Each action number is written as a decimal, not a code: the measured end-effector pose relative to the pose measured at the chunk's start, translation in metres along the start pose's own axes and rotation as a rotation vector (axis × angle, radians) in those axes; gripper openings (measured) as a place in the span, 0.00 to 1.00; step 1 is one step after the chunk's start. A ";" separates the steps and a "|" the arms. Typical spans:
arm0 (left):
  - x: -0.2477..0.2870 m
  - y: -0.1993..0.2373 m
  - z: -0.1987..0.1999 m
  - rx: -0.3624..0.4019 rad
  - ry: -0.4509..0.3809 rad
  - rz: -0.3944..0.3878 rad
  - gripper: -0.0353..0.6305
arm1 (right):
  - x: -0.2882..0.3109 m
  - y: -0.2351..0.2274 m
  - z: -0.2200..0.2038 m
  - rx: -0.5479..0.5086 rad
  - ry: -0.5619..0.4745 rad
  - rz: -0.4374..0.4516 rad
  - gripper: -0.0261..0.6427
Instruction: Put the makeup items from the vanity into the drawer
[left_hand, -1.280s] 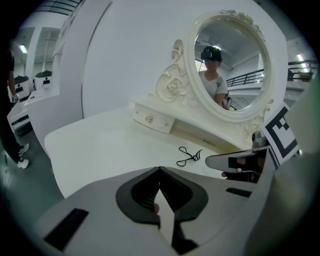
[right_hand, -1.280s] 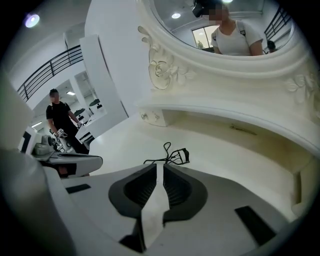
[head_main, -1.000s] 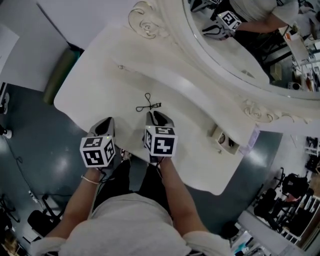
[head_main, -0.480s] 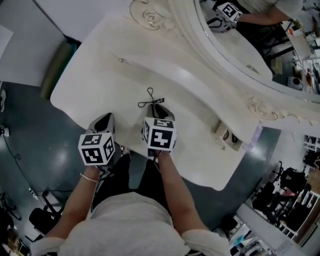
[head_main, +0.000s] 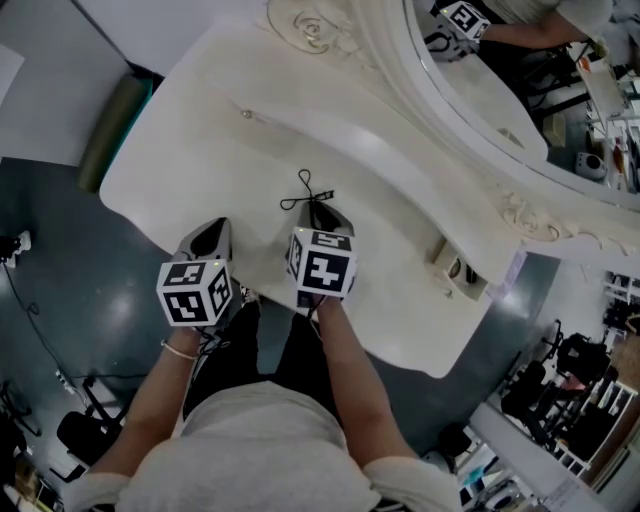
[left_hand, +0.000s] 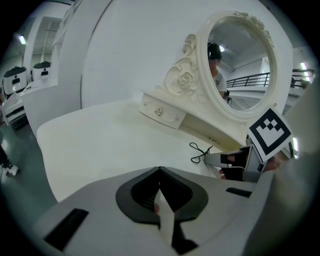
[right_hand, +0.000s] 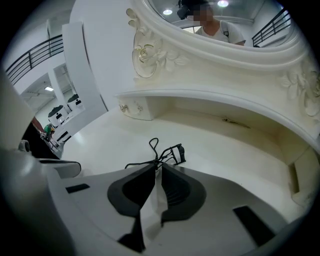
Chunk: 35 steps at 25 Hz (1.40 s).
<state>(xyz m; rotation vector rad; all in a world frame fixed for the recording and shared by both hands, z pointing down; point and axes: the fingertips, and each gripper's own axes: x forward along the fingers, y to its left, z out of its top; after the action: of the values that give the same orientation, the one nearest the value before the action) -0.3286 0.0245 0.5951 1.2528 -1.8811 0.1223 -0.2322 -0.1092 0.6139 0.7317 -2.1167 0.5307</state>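
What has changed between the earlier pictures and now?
The right gripper edged closer to the eyelash curler, and its jaws have just been closing with the curler's middle at their tips; a firm grip is unclear. The curler still lies on the tabletop; the left gripper kept its place.

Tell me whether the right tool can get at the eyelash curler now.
Probably yes. The eyelash curler lies bare on the vanity top right at the right tool's tips, nothing in the way; its jaws have just been closing, the curler's hinge at their tips, grip unclear.

Open vanity top left of eyelash curler; mirror frame walls the back.
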 end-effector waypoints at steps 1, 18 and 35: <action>0.000 0.000 0.000 -0.001 -0.001 0.000 0.06 | 0.000 0.000 0.000 0.000 0.000 -0.001 0.11; -0.008 -0.017 -0.002 0.019 -0.017 -0.017 0.06 | -0.027 -0.013 -0.004 0.019 -0.051 -0.005 0.08; -0.014 -0.106 -0.012 0.147 -0.022 -0.153 0.06 | -0.103 -0.076 -0.035 0.106 -0.133 -0.104 0.08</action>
<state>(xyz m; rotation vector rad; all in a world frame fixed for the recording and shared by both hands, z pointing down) -0.2359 -0.0122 0.5559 1.4986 -1.8139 0.1689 -0.1115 -0.1126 0.5600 0.9553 -2.1718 0.5548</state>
